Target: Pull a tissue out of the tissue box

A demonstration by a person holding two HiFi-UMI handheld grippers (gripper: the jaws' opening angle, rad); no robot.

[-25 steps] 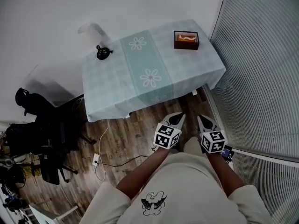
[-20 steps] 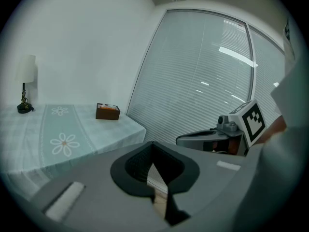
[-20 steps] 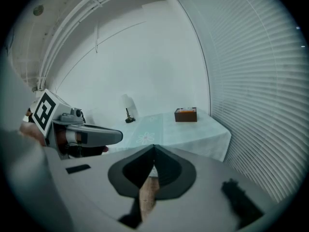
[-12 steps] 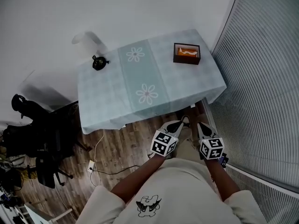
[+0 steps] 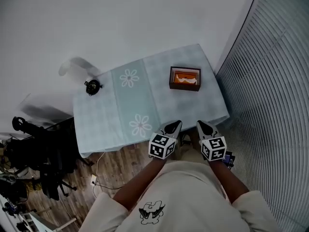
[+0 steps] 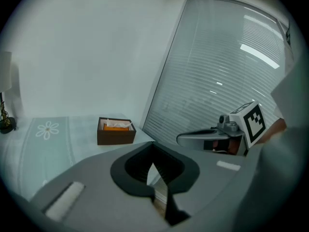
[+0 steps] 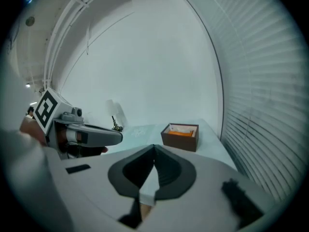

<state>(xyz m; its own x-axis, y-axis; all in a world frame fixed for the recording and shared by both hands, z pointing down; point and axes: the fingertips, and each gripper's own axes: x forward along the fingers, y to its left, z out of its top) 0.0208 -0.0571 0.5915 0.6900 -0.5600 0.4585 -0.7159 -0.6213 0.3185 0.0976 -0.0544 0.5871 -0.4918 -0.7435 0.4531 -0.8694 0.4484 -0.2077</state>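
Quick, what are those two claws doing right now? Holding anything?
Left gripper: closed, nothing between its jaws.
Right gripper: closed, nothing between its jaws.

Right gripper (image 7: 154, 147) jaws together, tissue box (image 7: 180, 136) ahead

Lamp (image 5: 91, 87) on tablecloth (image 5: 108, 117), blinds (image 5: 270, 105) alongside

one tissue box (image 5: 184, 78), one table (image 5: 106, 115), one lamp (image 5: 91, 87), two claws: left claw (image 5: 175, 124), right claw (image 5: 200, 124).
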